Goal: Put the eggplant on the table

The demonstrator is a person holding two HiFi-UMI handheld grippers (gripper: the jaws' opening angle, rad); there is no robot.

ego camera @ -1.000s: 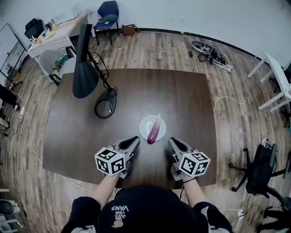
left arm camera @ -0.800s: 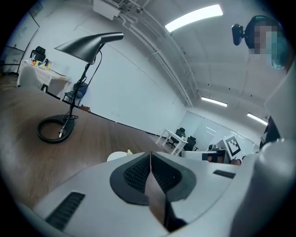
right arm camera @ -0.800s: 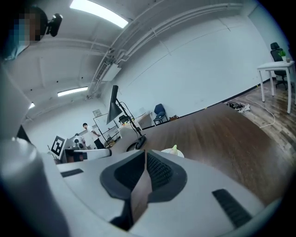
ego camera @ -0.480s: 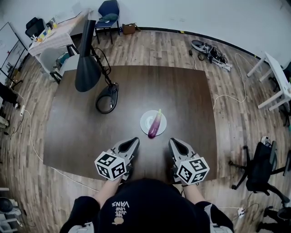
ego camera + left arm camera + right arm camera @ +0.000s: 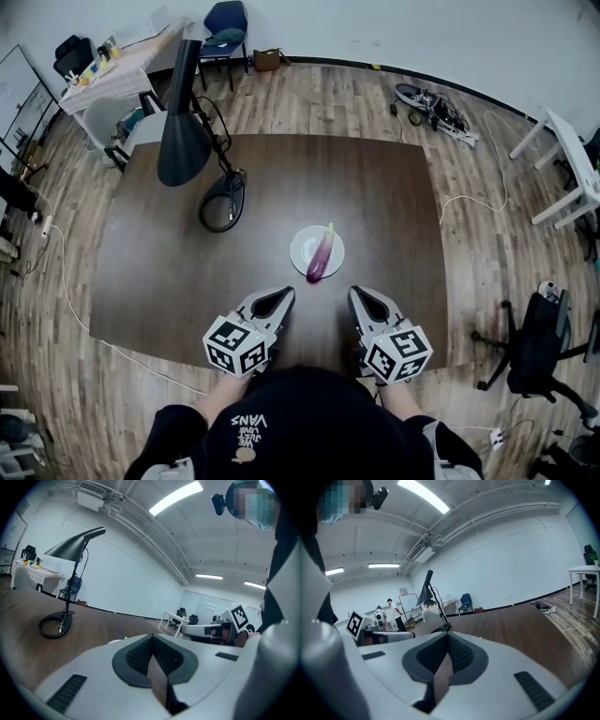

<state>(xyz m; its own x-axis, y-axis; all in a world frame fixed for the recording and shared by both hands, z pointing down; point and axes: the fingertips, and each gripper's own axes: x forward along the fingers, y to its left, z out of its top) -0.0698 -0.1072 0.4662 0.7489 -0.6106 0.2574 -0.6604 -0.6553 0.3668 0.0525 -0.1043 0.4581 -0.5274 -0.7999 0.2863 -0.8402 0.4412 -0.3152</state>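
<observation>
A purple eggplant (image 5: 320, 255) with a pale green stem lies across a small white plate (image 5: 302, 248) in the middle of the dark brown table (image 5: 150, 272). Both grippers hover near the table's front edge, short of the plate. My left gripper (image 5: 281, 298) points at the plate from the lower left, and its jaws are shut with nothing between them (image 5: 151, 638). My right gripper (image 5: 361, 298) sits to the lower right of the plate, also shut and empty (image 5: 447, 640). In the left gripper view only a sliver of the plate (image 5: 114, 641) shows over the jaw housing.
A black desk lamp (image 5: 181, 131) stands at the table's far left, with its round base and coiled cable (image 5: 222, 202) on the tabletop. Around the table are wood floor, a blue chair (image 5: 222, 33), a white side table (image 5: 572, 169) and an office chair (image 5: 544, 337).
The left gripper has drifted slightly right, toward the right gripper, and its jaws have come together. The right gripper has rolled a little. The eggplant and plate have not moved.
</observation>
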